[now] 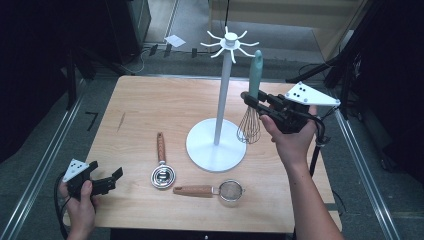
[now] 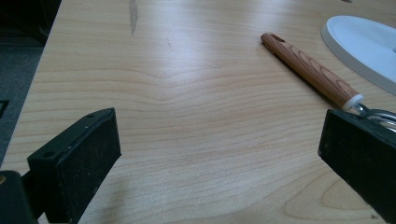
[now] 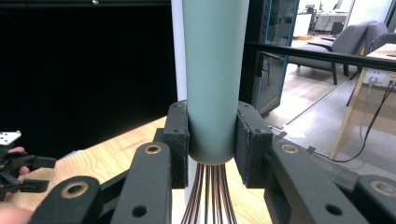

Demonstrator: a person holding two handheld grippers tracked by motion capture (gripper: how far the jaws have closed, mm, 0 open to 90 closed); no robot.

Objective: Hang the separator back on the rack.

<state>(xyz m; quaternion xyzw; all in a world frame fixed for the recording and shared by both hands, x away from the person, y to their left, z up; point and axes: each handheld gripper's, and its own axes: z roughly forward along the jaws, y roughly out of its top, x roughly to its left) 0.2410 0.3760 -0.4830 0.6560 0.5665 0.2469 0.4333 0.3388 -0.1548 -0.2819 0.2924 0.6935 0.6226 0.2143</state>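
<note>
Right tool (image 1: 251, 101) is clamped on the whisk (image 1: 252, 100), w/ both pads pressing the lower end of its grey-green handle (image 3: 211, 79), just above where the copper wires (image 3: 208, 196) fan out. Whisk hangs upright, handle up, wire head down, held off the worktop (image 1: 140, 110) just right of the stand (image 1: 220, 100), approx level w/ mid-pole; wire head sits close beside the white pole, over the edge of the round base. Can't tell if wires touch the pole. Stand's hook crown at top is well above the whisk's handle tip. Right hand (image 1: 290, 135) grips the tool from the worktop's right side, forearm coming up from the bottom edge. Left tool (image 1: 107, 181) rests low at the front-left corner of the worktop, jaws apart, nothing between them; bare wood in the gap in the left gripper view. Left hand (image 1: 80, 200) holds it at the worktop edge. Near the front, betw. left tool & stand base, lie a scoop (image 1: 162, 165) w/ wood handle pointing away, and a strainer (image 1: 212, 190) lying crosswise, mesh cup to the right. Both are apart from the base.
</note>
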